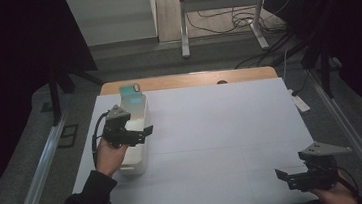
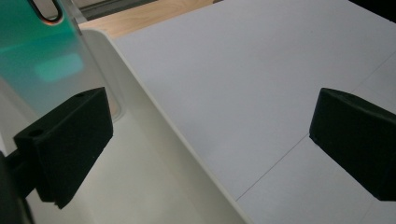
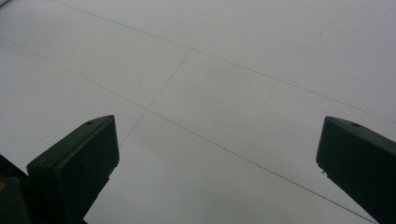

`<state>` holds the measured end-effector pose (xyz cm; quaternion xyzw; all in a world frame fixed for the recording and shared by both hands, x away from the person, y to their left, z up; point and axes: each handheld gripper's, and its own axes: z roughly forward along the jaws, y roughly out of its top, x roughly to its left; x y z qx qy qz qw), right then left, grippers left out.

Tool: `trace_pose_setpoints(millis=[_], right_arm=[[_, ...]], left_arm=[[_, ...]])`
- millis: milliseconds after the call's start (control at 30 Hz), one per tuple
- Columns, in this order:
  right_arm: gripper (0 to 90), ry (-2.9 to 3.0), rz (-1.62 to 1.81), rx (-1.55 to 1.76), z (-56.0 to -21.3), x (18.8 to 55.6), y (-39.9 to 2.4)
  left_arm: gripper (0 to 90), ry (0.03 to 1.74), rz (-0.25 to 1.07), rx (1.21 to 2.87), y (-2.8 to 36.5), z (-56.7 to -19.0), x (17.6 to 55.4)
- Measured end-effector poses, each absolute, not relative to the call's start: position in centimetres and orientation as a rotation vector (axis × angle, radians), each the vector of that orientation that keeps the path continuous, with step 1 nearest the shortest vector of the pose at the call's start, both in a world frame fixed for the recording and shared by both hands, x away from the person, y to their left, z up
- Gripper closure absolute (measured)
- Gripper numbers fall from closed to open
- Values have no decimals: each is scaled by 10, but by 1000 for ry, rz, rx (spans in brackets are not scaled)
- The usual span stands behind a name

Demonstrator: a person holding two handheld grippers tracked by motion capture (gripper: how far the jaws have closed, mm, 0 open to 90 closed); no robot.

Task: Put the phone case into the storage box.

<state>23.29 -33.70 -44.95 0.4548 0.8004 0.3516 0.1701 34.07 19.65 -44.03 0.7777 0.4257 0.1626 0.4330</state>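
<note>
A long white plastic bin (image 1: 138, 136) lies on the left part of the white table. A translucent green lid or panel (image 1: 130, 91) stands at its far end; it fills the upper left corner of the left gripper view as the green panel (image 2: 39, 56). My left gripper (image 1: 146, 131) hovers over the bin's right rim, open, with nothing between its jaws. In its own view the left gripper (image 2: 215, 144) straddles the bin's rim (image 2: 187, 149). My right gripper (image 1: 282, 176) is low at the table's front right, open and empty, and the right gripper (image 3: 217, 163) looks down on bare table.
The white table surface (image 1: 221, 128) stretches between the two grippers, with a wooden edge (image 1: 192, 79) at the far side. Behind it stand a metal frame (image 1: 221, 17) and floor cables (image 1: 241, 18). Dark curtains flank both sides.
</note>
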Motion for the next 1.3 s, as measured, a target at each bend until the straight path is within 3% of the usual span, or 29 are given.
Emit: trace_pose_setpoints(millis=[1300], right_arm=[[0,2276,995,1282,-449,232,-336]], left_arm=[[2,1080,376,1901,206,-441,302]])
